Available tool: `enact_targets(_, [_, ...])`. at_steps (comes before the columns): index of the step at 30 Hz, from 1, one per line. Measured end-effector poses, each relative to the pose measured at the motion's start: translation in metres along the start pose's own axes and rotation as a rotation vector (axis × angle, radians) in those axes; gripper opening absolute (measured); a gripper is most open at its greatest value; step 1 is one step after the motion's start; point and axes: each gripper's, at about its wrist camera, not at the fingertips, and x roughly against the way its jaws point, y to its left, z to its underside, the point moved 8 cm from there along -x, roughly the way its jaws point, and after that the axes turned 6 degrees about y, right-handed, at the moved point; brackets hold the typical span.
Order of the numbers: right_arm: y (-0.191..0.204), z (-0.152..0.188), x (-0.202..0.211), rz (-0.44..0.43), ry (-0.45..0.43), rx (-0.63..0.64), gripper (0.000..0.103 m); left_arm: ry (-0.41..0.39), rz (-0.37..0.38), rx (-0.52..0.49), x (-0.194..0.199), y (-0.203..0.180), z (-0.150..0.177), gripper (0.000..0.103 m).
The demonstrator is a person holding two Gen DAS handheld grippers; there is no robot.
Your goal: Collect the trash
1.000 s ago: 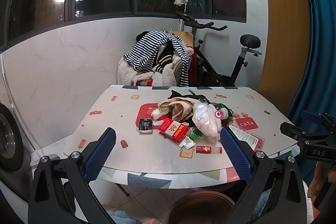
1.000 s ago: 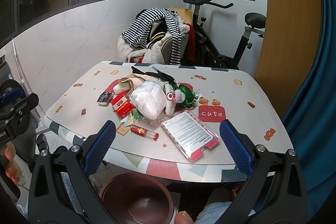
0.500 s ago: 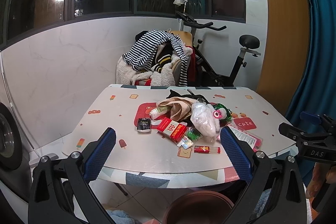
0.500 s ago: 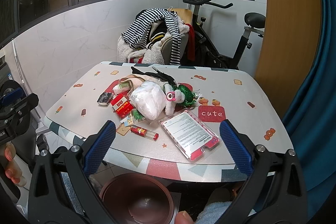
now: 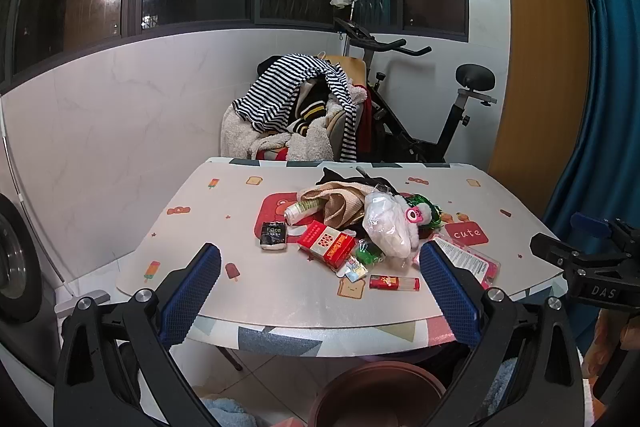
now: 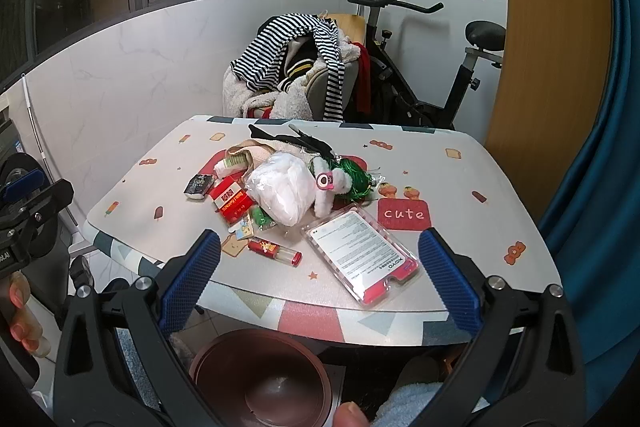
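A heap of trash lies mid-table: a red box (image 5: 326,243) (image 6: 232,201), a clear bag of white stuff (image 5: 386,227) (image 6: 282,193), a small black packet (image 5: 273,235) (image 6: 199,185), a red lighter (image 5: 394,282) (image 6: 274,251), a pink-edged package (image 6: 364,261) (image 5: 466,261), a paper cup (image 5: 301,211) and a green tangle (image 6: 354,179). A brown bin (image 6: 260,379) (image 5: 378,397) stands on the floor below the table's near edge. My left gripper (image 5: 320,287) and right gripper (image 6: 318,275) both hover open before that edge, holding nothing.
The patterned table (image 5: 224,227) fills the middle. Behind it stands a chair piled with clothes (image 5: 296,115) and an exercise bike (image 5: 420,107). A blue curtain (image 5: 600,107) hangs at right, a washing machine (image 5: 12,267) sits at left. A person's fingers (image 6: 20,311) hold the other gripper.
The left wrist view has drifted slightly, shifting the table a little left in frame. The right view is nearly unchanged. Both grippers stay open.
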Motion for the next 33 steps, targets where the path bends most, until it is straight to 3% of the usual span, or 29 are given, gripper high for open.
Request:
enact_targets(5, [0.000,0.005,-0.003,-0.001,0.006,-0.006,0.097,0.014,0.004,0.020,-0.005,0.005,0.000,0.097])
enact_targets(10, [-0.003,0.012,-0.014,-0.017,0.031,-0.033,0.097,0.032,0.072,0.078,-0.021,0.014,0.005,0.097])
enact_targets(16, [-0.012,0.024,-0.044,-0.052,0.094,-0.075,0.098,0.070,0.037,0.101,-0.047,0.028,0.017,0.097])
enact_targets(23, [-0.032,0.051,-0.091,-0.023,0.206,-0.053,0.098,0.081,0.023,0.094,-0.075,0.038,0.029,0.097])
enact_targets(26, [-0.040,0.062,-0.107,-0.027,0.265,-0.059,0.097,0.135,0.049,0.131,-0.091,0.042,0.038,0.097])
enact_targets(30, [-0.060,0.063,-0.122,0.027,0.263,-0.061,0.097,0.213,0.015,0.166,-0.106,0.051,0.052,0.097])
enact_targets(33, [-0.074,0.060,-0.134,0.021,0.270,-0.076,0.097,0.212,-0.012,0.185,-0.112,0.059,0.053,0.097])
